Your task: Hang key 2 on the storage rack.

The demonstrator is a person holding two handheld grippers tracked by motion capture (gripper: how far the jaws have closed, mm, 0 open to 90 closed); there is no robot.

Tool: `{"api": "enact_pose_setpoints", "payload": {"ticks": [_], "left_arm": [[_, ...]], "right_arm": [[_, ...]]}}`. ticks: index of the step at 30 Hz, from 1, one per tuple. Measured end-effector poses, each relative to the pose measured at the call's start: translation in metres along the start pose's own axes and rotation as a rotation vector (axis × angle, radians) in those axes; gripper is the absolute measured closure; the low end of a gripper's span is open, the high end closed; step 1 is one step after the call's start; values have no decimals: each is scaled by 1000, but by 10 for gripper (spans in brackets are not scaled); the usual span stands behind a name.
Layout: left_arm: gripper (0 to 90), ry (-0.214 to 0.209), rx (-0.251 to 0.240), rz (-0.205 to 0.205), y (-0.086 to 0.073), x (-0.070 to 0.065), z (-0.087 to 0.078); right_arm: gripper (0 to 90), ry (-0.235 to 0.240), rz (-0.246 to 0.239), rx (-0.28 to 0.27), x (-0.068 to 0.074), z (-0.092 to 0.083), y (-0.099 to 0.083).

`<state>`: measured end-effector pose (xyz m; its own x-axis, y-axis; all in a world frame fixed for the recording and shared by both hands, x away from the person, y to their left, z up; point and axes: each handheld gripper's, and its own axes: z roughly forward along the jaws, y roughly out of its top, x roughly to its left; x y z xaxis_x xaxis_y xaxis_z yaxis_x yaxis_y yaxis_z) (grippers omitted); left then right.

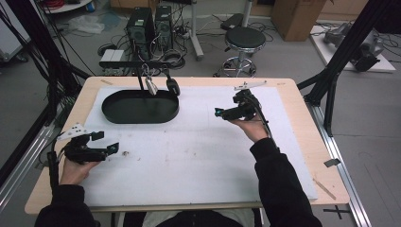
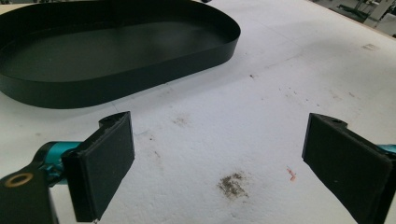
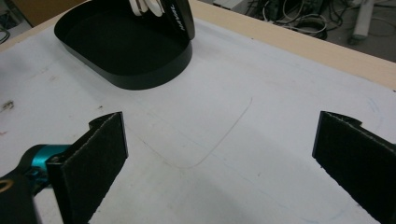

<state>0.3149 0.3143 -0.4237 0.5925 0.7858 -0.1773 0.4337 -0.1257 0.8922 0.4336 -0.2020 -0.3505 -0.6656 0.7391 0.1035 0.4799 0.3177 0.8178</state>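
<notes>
A black oval tray (image 1: 113, 116) lies at the back left of the white mat (image 1: 198, 156). Over its far rim a small stand (image 1: 140, 78) carries a hanging pale item (image 1: 151, 86) and a black item (image 1: 173, 87). My left gripper (image 1: 106, 141) rests at the mat's left edge, open and holding nothing, and points toward the tray (image 2: 116, 86). In its own view the left gripper (image 2: 224, 163) frames a dark stain (image 2: 232, 183). My right gripper (image 1: 218, 112), held right of centre, is open and aimed left. In its own view the right gripper (image 3: 219, 158) faces the tray (image 3: 154, 74) and the black hanging item (image 3: 180, 16).
The wooden table (image 1: 302, 123) shows bare edges around the mat. A faint rounded pencil outline (image 3: 224, 135) marks the mat right of the tray. Black frame posts (image 1: 331, 80) stand at the table's right and left. A stool (image 1: 244, 40) and computer towers (image 1: 150, 26) stand behind.
</notes>
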Motion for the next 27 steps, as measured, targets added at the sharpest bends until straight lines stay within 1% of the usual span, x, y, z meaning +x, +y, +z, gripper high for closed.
{"api": "enact_pose_setpoints", "payload": {"ticks": [1, 5, 7, 10, 15, 20, 23, 27], "left_arm": [[97, 0, 0, -2, 0, 0, 0], [96, 0, 6, 1, 0, -1, 1], [96, 0, 6, 0, 0, -1, 0], [97, 0, 6, -1, 0, -1, 0], [96, 0, 7, 0, 0, -2, 0], [96, 2, 8, 0, 0, -2, 0], [96, 2, 10, -1, 0, -2, 1], [96, 2, 12, -1, -1, -2, 2]], "right_arm": [[25, -4, -5, -7, -1, -1, -2], [25, -8, 18, -27, -5, -10, -12], [25, -17, 22, -30, -7, -13, -17], [25, -25, 44, -34, -10, -18, -27], [25, -36, 62, -40, -16, -27, -42], [25, -52, 76, -45, -18, -35, -54], [25, -56, 74, -49, -18, -39, -59], [25, -55, 88, -46, -19, -41, -68]]}}
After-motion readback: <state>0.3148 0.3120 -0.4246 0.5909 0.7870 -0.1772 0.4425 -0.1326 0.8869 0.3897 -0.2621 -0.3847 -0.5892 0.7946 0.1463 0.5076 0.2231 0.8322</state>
